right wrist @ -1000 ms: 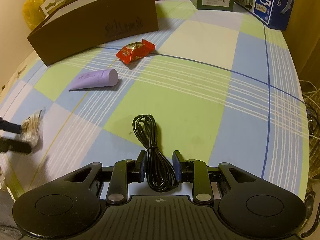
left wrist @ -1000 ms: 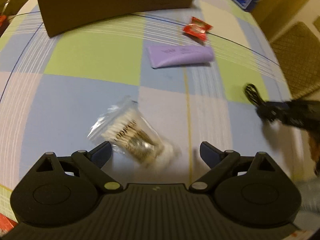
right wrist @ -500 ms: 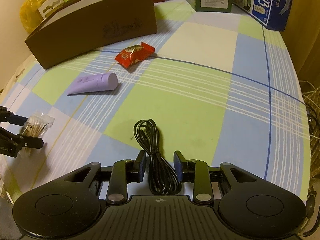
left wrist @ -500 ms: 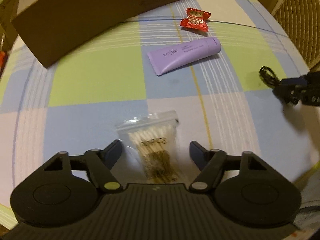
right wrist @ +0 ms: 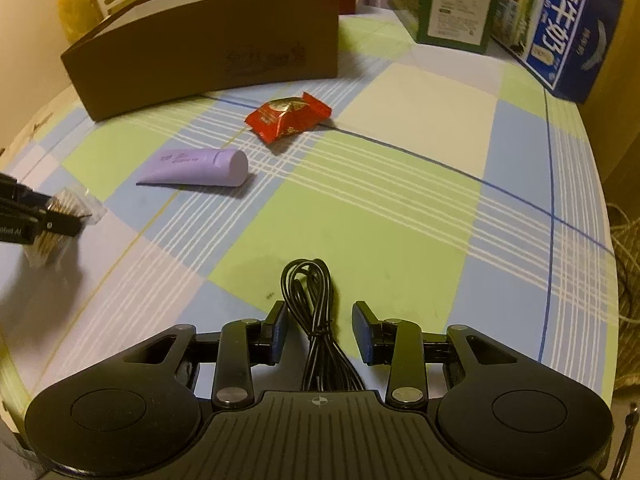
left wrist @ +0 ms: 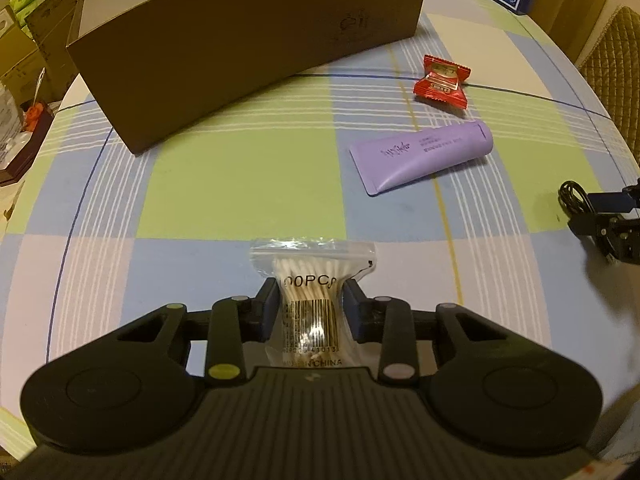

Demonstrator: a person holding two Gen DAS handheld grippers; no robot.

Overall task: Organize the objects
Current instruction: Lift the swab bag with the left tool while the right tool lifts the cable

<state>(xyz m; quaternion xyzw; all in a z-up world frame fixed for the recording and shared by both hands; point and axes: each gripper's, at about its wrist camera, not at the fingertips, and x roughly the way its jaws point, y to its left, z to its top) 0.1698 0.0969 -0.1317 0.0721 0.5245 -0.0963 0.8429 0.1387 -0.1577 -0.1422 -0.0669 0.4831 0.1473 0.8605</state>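
Plastic swab bag (left wrist: pixel 310 280) — pinched by left tongs (left wrist: pixel 309 300) (right parted).

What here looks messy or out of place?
Nothing spilled or damaged. The candy, purple tube and black cable lie loose outside the brown box. The left gripper pinches the cotton swab bag.

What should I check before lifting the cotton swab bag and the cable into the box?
1. Left gripper shut on the cotton swab bag: ok.
2. Bag pinched at its middle: ok.
3. Right gripper closed on the black cable: not ok, jaws open with gaps either side.
4. Cable centred between jaws: ok.
5. Brown box top open: ok.
6. Purple tube and red packet off the bag's path: ok.
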